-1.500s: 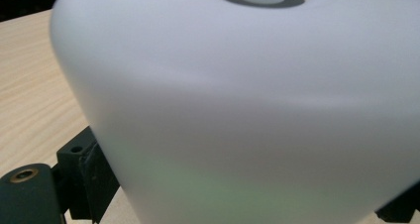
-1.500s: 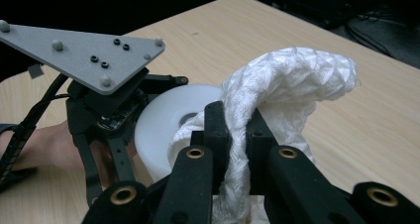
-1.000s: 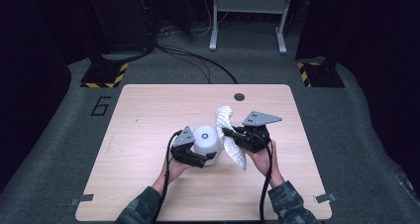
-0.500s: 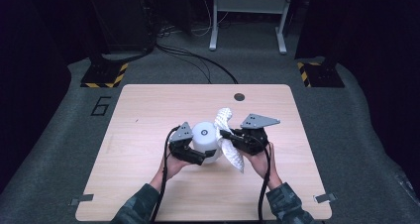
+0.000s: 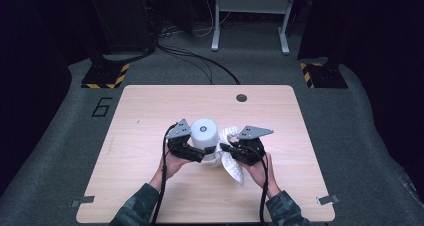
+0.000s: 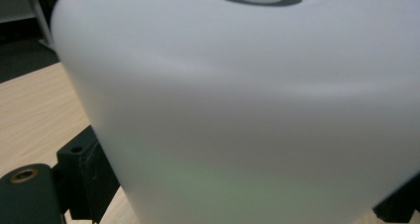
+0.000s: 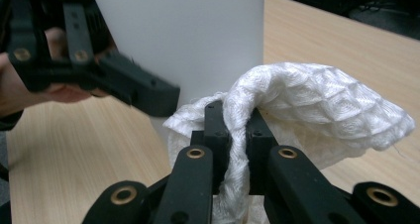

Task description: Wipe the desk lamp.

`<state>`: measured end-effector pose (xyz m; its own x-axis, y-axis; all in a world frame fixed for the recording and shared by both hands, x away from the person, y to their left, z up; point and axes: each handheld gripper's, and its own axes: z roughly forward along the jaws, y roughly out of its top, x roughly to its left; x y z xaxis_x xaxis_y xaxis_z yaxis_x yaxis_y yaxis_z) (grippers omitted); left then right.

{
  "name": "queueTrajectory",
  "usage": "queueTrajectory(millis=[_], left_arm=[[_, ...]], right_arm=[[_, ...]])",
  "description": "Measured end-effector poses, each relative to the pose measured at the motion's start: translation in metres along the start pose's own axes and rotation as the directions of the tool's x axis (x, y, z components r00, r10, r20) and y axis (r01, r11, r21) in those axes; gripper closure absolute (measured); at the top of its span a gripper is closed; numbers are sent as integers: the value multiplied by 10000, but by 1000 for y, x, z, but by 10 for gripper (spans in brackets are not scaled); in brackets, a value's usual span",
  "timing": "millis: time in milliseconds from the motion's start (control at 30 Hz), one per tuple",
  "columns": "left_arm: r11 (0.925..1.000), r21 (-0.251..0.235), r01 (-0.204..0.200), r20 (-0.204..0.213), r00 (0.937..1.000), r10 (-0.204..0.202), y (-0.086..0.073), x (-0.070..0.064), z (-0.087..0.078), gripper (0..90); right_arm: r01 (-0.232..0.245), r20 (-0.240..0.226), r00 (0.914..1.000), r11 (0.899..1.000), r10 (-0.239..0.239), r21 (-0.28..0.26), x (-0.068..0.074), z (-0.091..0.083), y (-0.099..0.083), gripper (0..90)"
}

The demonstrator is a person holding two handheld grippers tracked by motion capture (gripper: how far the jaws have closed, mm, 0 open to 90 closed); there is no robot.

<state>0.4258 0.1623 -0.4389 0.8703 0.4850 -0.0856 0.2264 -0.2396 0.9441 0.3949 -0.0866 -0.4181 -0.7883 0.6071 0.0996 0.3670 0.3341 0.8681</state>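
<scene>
while left gripper (image 5: pixel 200 153) clamps cylinder (image 5: pixel 205 133), right gripper (image 7: pixel 233 135) pinches cloth (image 7: pixel 317 105).

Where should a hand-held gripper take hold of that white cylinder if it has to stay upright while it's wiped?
Probably low on the white cylinder's curved side wall, coming level from the side away from the white cloth: it stands upright, smooth-walled and flat-topped, and a low grip leaves the upper wall free.
</scene>
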Motion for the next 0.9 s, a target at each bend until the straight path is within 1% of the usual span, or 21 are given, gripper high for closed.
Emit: queueTrajectory(millis=[33, 67, 100, 133, 167, 200, 267, 333, 400, 433, 500, 533, 567, 700, 733, 767, 800, 833, 867, 900], left_arm=[[10000, 3, -9, -25, 10000, 9, 0, 0, 0, 86], [10000, -6, 74, 14, 10000, -74, 1, 0, 0, 86], [10000, 10, -23, -17, 10000, 23, 1, 0, -1, 86], [10000, 40, -35, -50, 10000, 36, 1, 0, -1, 87], [10000, 45, -57, -26, 10000, 57, 2, 0, -1, 87], [10000, 37, -45, -11, 10000, 45, 2, 0, -1, 87], [9999, 124, -59, 34, 10000, 59, 2, 1, -2, 87], [10000, 75, -65, -30, 10000, 65, 2, 0, -1, 87], [9999, 126, -15, 68, 10000, 15, 3, 0, -2, 87], [10000, 31, -62, -21, 10000, 62, 3, 0, -2, 87], [9999, 27, -112, -2, 9999, 112, 3, 0, -2, 87], [9999, 32, -115, 6, 9999, 115, 4, 0, -2, 87], [9999, 23, -111, -1, 9999, 111, 4, 1, -2, 87], [9998, 109, -153, -33, 9999, 154, 4, 1, -2, 87], [9997, 128, -200, -10, 9998, 201, 4, 1, -2, 87], [9996, 243, -128, 95, 9999, 126, 4, 1, -2, 87], [9995, 217, -238, 2, 9997, 239, 3, 1, -1, 87], [9993, 316, -197, 83, 9998, 194, 3, -1, -1, 87], [9991, 290, -322, 31, 9995, 321, 2, -1, 1, 87], [9986, 408, -322, 106, 9994, 318, 2, -1, 1, 87]], right_arm=[[-8, -7, 10000, 10000, 8, 80, 0, 2, -3, 847], [-48, -29, 10000, 9999, 48, 155, -1, 4, -5, 847], [-41, -23, 10000, 9997, 42, 221, -1, 6, -8, 847], [-127, -46, 9999, 9995, 128, 277, -1, 8, -10, 847], [-101, -77, 9999, 9993, 103, 358, -2, 9, -12, 847], [-225, -60, 9997, 9991, 227, 351, -2, 10, -13, 847], [-216, -100, 9997, 9988, 220, 436, -3, 13, -16, 847], [-311, -131, 9994, 9980, 319, 556, -4, 15, -18, 847], [-331, -121, 9993, 9971, 340, 682, -6, 17, -20, 847], [-322, -131, 9994, 9968, 332, 736, -6, 18, -22, 847], [-464, -123, 9988, 9953, 476, 850, -7, 21, -25, 847], [-398, -164, 9990, 9956, 413, 851, -8, 22, -26, 847], [-446, -169, 9988, 9948, 464, 911, -9, 22, -26, 846], [-448, -159, 9988, 9943, 465, 968, -10, 24, -27, 847], [-539, -124, 9984, 9936, 554, 995, -9, 24, -26, 847], [-439, -184, 9988, 9943, 459, 977, -9, 23, -26, 847], [-490, -123, 9987, 9945, 503, 926, -9, 22, -25, 847], [-421, -146, 9989, 9956, 434, 832, -10, 22, -24, 847], [-376, -115, 9992, 9958, 387, 835, -10, 20, -22, 847], [-410, -115, 9990, 9959, 421, 806, -10, 19, -21, 847]])
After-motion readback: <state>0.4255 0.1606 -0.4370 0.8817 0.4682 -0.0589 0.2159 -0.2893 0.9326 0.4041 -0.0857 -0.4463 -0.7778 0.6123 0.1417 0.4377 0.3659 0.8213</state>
